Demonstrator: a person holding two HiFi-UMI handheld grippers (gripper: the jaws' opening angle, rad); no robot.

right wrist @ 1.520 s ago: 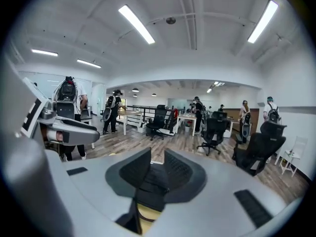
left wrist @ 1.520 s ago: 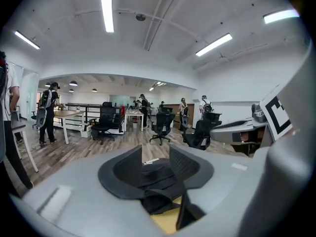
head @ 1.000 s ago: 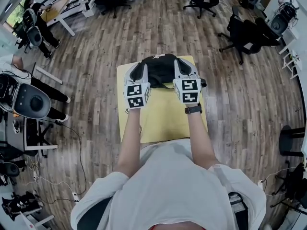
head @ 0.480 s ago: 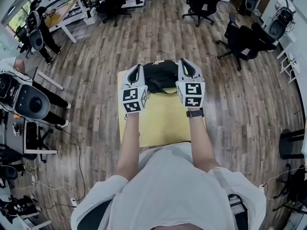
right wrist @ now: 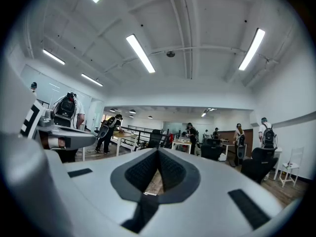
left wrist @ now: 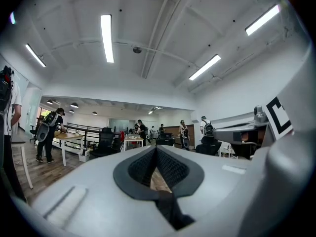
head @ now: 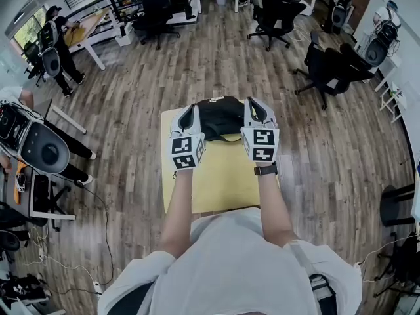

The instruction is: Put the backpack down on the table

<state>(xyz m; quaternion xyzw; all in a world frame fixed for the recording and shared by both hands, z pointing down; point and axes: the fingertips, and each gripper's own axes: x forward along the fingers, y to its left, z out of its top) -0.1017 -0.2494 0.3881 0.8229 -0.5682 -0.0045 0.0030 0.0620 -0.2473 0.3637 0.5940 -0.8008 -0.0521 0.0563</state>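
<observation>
A black backpack [head: 220, 115] sits at the far end of the yellow table [head: 223, 182], flanked by my two grippers. My left gripper [head: 189, 109] is at its left side and my right gripper [head: 252, 103] at its right, both pointing level and away from me. In the left gripper view, the left gripper [left wrist: 156, 148] has its jaws together, and a black strap [left wrist: 170, 211] runs out of them to the lower right. The right gripper [right wrist: 158, 151] is shut the same way, its strap [right wrist: 140, 214] trailing to the lower left. The grip points are hidden in the head view.
Wooden floor surrounds the small table. Black office chairs [head: 328, 64] stand to the far right and more [head: 272, 15] at the back. People wearing backpacks [head: 49, 48] stand by desks at the left. A round-based machine [head: 39, 143] is near the left edge.
Both grippers have risen and edged forward at the backpack's sides. The backpack has drawn up between them and looks narrower and more bunched than a second ago.
</observation>
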